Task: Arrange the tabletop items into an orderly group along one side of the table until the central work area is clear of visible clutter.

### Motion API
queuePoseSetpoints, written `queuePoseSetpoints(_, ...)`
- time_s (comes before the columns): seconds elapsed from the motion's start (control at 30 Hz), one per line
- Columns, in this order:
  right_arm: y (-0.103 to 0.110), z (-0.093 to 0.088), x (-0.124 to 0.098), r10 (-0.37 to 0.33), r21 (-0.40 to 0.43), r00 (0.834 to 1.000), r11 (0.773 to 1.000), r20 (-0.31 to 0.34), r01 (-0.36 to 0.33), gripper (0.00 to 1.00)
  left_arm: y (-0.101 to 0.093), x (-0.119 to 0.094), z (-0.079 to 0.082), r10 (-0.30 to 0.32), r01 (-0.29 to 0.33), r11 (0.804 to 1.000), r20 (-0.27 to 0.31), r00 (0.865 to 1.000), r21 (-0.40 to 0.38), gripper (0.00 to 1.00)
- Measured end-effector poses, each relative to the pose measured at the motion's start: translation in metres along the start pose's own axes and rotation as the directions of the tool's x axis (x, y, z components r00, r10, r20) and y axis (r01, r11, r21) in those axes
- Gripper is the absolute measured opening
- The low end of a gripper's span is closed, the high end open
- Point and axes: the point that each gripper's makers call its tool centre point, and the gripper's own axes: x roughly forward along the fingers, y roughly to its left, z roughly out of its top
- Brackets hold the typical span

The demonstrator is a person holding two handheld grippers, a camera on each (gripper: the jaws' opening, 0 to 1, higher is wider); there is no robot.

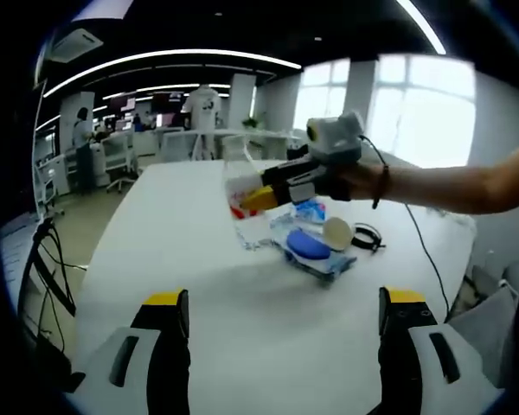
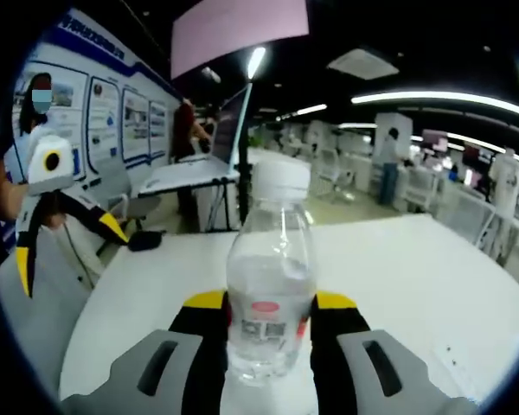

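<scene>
A clear water bottle (image 2: pixel 271 259) with a white cap and a red label stands upright between the jaws of my right gripper (image 2: pixel 264 304), which is shut on it. In the left gripper view the same bottle (image 1: pixel 240 207) is held by the right gripper (image 1: pixel 259 199) over the far middle of the white table (image 1: pixel 182 259). Beside it lie a blue oval object (image 1: pixel 307 245) on a clear wrapper, a round beige disc (image 1: pixel 336 232) and a blue-and-white packet (image 1: pixel 310 210). My left gripper (image 1: pixel 285 307) hangs open near the table's front edge with nothing between its jaws; it also appears as the left gripper (image 2: pixel 69 249) at the left.
A black cable loop (image 1: pixel 368 235) lies at the table's right side, with a thin wire running off the edge. A person's forearm (image 1: pixel 450 186) reaches in from the right. Desks, chairs and a monitor (image 2: pixel 229 130) stand beyond the table.
</scene>
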Motion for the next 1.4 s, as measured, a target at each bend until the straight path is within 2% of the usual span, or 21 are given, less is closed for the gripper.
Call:
queuePoseSetpoints(0.23,-0.002,0.003,0.019,0.016,-0.009,0.999,1.0,0.042,-0.016,0.32,0.005,-0.001,-0.001,0.013,-0.013,1.0,-0.003,1.0,-0.002,0.88)
queuePoseSetpoints(0.83,-0.012,0.001,0.053,0.032,-0.006,0.99,0.999,0.138,-0.031,0.32,0.01,0.001,-0.015,0.005,-0.006,1.0,-0.041,0.999,-0.02,0.88)
queuePoseSetpoints(0.97,-0.013,0.0,0.059,0.028,-0.011,0.988,1.0,0.152,-0.027,0.32,0.012,0.003,-0.017,0.011,-0.012,0.999,-0.039,0.999,-0.036,0.88)
queuePoseSetpoints(1.17,-0.013,-0.003,0.068,0.044,-0.018,0.985,0.999,0.169,-0.041,0.32,0.013,0.005,-0.018,0.017,-0.018,1.0,-0.051,0.999,-0.019,0.88)
queuePoseSetpoints(1.4,-0.021,-0.008,0.079,0.032,-0.01,0.982,0.999,0.185,-0.03,0.32,0.016,0.007,-0.023,0.02,-0.021,0.999,-0.06,0.998,-0.029,0.88)
